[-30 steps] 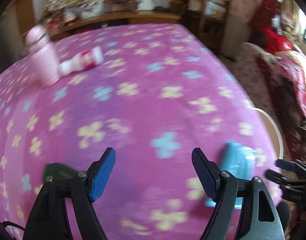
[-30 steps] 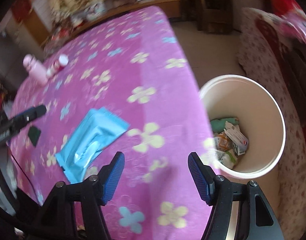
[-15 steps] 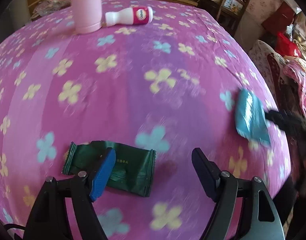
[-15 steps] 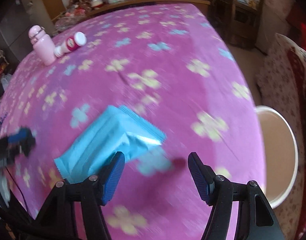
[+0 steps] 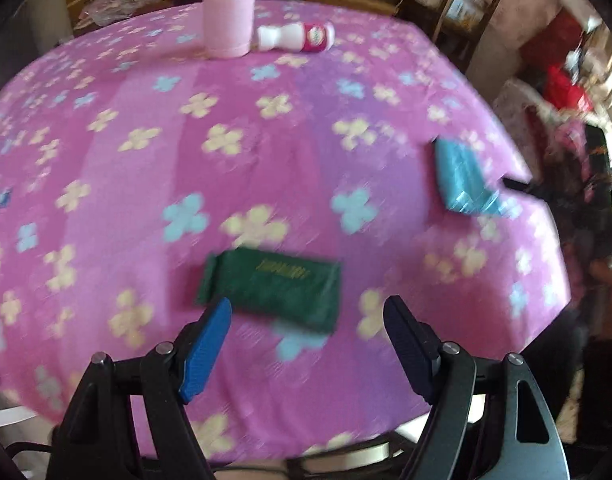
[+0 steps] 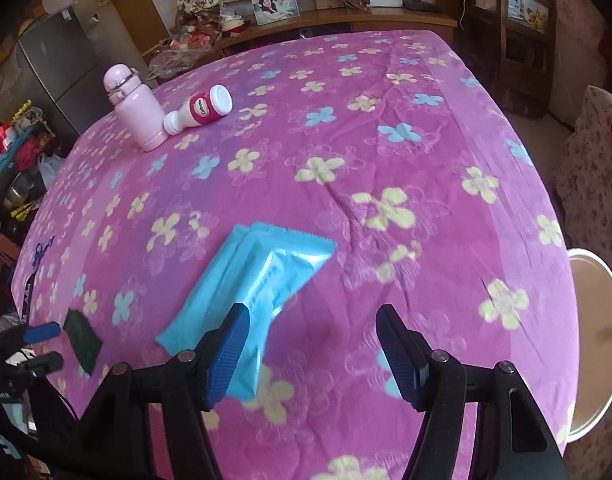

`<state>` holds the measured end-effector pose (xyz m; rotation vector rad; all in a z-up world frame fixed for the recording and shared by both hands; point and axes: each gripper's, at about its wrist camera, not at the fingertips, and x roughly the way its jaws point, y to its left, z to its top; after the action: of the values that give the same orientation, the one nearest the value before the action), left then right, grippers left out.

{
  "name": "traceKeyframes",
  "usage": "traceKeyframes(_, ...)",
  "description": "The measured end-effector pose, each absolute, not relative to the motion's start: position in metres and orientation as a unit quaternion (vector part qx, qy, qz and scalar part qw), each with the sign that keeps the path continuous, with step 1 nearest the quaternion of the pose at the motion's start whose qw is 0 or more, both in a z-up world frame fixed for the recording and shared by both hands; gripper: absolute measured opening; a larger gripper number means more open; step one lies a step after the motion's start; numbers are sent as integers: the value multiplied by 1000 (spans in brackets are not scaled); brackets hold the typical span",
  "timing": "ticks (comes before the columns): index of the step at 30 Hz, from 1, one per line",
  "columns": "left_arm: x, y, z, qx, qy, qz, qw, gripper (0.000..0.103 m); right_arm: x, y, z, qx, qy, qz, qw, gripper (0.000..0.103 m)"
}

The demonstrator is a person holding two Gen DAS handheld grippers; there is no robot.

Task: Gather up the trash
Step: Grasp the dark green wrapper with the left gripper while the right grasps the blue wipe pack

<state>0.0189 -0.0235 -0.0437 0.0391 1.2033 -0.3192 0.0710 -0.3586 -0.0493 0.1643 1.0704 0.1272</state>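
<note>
A dark green wrapper (image 5: 274, 284) lies flat on the pink flowered tablecloth just beyond my open, empty left gripper (image 5: 306, 316); it also shows in the right wrist view (image 6: 82, 340). A light blue packet (image 6: 250, 284) lies in front of my open, empty right gripper (image 6: 312, 328), its near end by the left finger (image 6: 230, 344); it shows in the left wrist view (image 5: 462, 178) at the right. A white bin (image 6: 598, 344) stands on the floor past the table's right edge. A small white and red bottle (image 6: 200, 110) lies on its side at the far left.
A pink flask (image 6: 134, 114) stands upright beside the small bottle (image 5: 296, 38). The tablecloth (image 6: 386, 160) covers the whole table. A wooden shelf with photos runs along the back wall, a chair stands at the far right, a patterned sofa (image 6: 590, 168) at the right.
My left gripper has pulled back, so the green wrapper now lies wholly ahead of its fingers. My right gripper has moved closer to the blue packet. Both stay open.
</note>
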Motion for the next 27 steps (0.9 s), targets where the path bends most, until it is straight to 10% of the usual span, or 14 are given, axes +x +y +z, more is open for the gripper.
traceKeyframes(27, 100, -30, -41, -54, 523, -165, 834, 83, 93, -335, -56, 180, 519, 78, 832, 74)
